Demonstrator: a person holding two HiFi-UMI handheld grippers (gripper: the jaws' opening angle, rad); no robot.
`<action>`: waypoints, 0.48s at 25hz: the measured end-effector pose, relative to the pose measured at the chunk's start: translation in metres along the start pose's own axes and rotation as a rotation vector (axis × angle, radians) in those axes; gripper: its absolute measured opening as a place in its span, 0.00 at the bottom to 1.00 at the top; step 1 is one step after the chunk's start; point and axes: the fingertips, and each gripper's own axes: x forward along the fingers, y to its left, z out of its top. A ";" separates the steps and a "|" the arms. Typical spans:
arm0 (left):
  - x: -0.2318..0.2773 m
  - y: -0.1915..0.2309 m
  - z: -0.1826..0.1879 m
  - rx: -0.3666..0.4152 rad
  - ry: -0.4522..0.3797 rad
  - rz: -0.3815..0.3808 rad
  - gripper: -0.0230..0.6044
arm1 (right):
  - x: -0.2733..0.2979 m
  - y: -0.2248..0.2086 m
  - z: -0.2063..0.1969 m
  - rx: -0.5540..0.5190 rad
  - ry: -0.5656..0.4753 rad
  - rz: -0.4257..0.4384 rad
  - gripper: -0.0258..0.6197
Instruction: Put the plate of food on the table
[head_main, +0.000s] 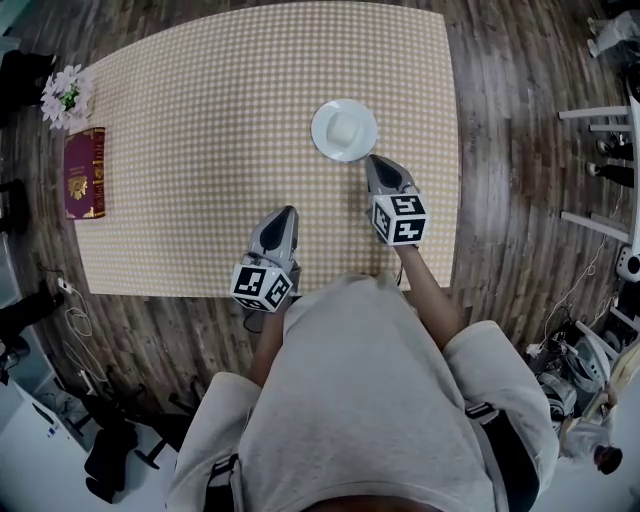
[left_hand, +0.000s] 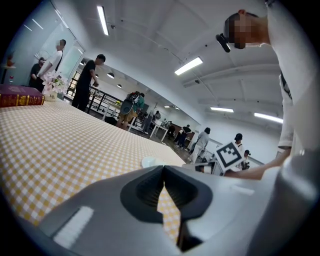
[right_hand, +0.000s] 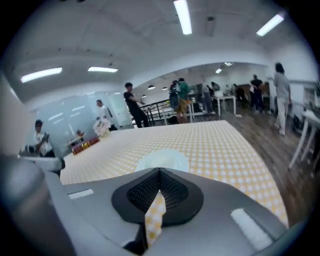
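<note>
The plate (head_main: 322, 135) is sitting flat on the table (head_main: 200, 120), on the yellow-and-white checked cloth. It is lying right of the middle, nearer the right edge than the left and well in from the far edge. A pale block of food (head_main: 345, 128) is resting in the plate's centre; it is possibly something soft and white, but the head view is too small to tell what.

The right gripper (head_main: 372, 160) is hanging just beside the plate's near rim and pointing at it. In the right gripper view its jaws (right_hand: 159, 172) are pressing together with nothing between them. Only checked cloth is showing through the slot behind the tips, and the plate (right_hand: 162, 161) is lying just ahead.

The left gripper (head_main: 291, 210) is hovering over the near half of the table, to the left of the right one and apart from the plate. Its jaws (left_hand: 163, 170) are also meeting at the tips, pinching nothing, and the plate (left_hand: 150, 161) is showing small beyond them.

A dark red book (head_main: 84, 172) is lying along the left edge. Flowers (head_main: 67, 97) are standing at the far left corner. Other people (left_hand: 87, 82) are standing in the room beyond the table.
</note>
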 end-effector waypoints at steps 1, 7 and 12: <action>0.000 -0.002 0.000 0.004 -0.002 -0.001 0.05 | -0.004 0.006 -0.002 -0.098 -0.001 0.006 0.04; 0.003 -0.024 0.004 0.038 -0.012 -0.020 0.05 | -0.029 0.026 -0.010 -0.416 -0.048 0.054 0.04; 0.009 -0.040 0.012 0.078 -0.026 -0.037 0.05 | -0.048 0.025 -0.008 -0.439 -0.102 0.110 0.04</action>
